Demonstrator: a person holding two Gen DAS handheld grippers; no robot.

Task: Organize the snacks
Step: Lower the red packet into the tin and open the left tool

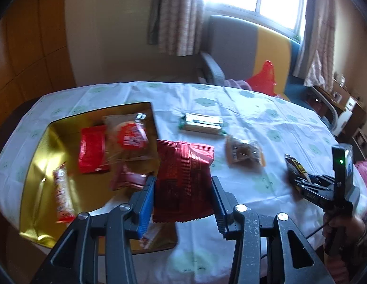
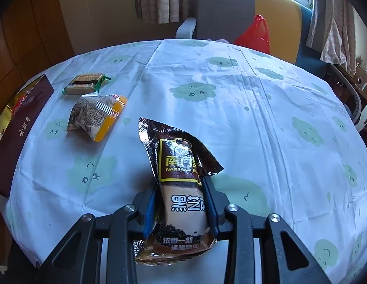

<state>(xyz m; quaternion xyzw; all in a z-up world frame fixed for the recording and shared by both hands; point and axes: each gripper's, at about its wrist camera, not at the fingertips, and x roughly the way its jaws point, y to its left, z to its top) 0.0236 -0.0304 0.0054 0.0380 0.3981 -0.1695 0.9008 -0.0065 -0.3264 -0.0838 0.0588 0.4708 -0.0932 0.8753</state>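
My left gripper (image 1: pixel 183 179) is shut on a dark red snack packet (image 1: pixel 183 163), which hangs upright above the table by the right edge of a gold tray (image 1: pixel 39 165). Several red-wrapped snacks (image 1: pixel 92 150) lie in the tray. In the right wrist view my right gripper (image 2: pixel 181 184) is low over the tablecloth. A brown and black sesame sachet (image 2: pixel 181 175) sits deep between its fingers, and both blue pads touch its sides. The left wrist view shows that gripper (image 1: pixel 301 182) at the far right with the sachet.
A green wafer packet (image 2: pixel 85 84) and an orange-edged packet (image 2: pixel 96 116) lie on the cloud-print tablecloth (image 2: pixel 230 118), between the tray's maroon side (image 2: pixel 22 127) and my right gripper. Behind the table stand a grey and yellow chair (image 1: pixel 230 47) and a red bag (image 1: pixel 264 75).
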